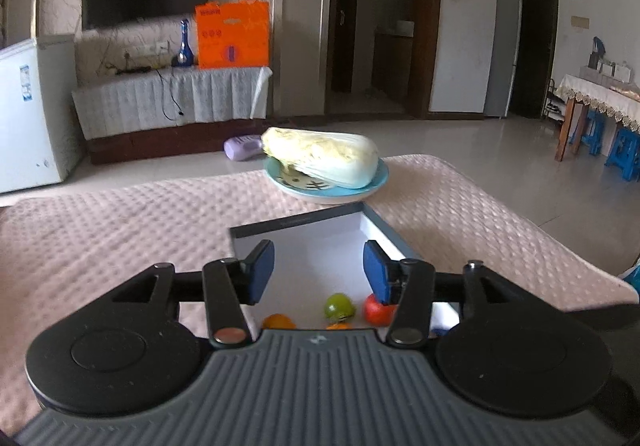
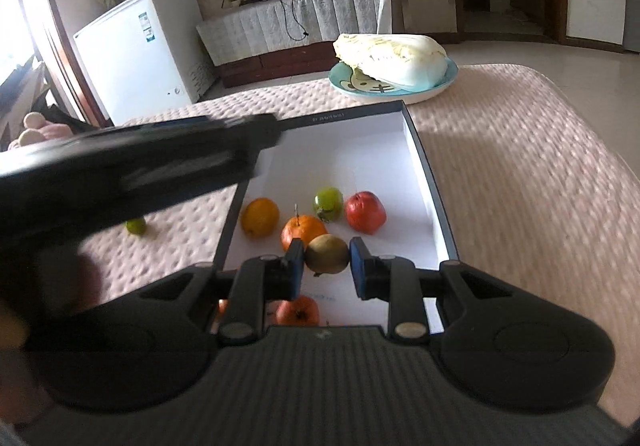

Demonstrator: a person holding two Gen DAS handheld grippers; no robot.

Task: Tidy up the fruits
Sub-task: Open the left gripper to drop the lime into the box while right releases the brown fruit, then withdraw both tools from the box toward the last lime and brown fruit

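A shallow box with a white inside and a dark rim [image 1: 300, 220] [image 2: 424, 158] lies on the pink quilted cloth. It holds a yellow-orange fruit [image 2: 260, 217], an orange [image 2: 302, 232], a green fruit [image 2: 328, 203] [image 1: 339, 306], a red fruit [image 2: 365, 212] [image 1: 376, 310] and another red one [image 2: 298, 311] near the front. My right gripper [image 2: 327, 255] is shut on a brownish-green fruit [image 2: 327, 252] just above the box floor. My left gripper [image 1: 319, 272] hangs open over the box with nothing between its fingers. It shows as a dark blur [image 2: 160, 158] in the right wrist view.
A small green fruit [image 2: 136, 226] lies on the cloth left of the box. Beyond the box a cabbage [image 1: 320, 158] [image 2: 396, 54] rests on a blue plate [image 1: 380, 176] [image 2: 448, 80] at the far edge. A white freezer [image 2: 136, 58] stands on the floor, far left.
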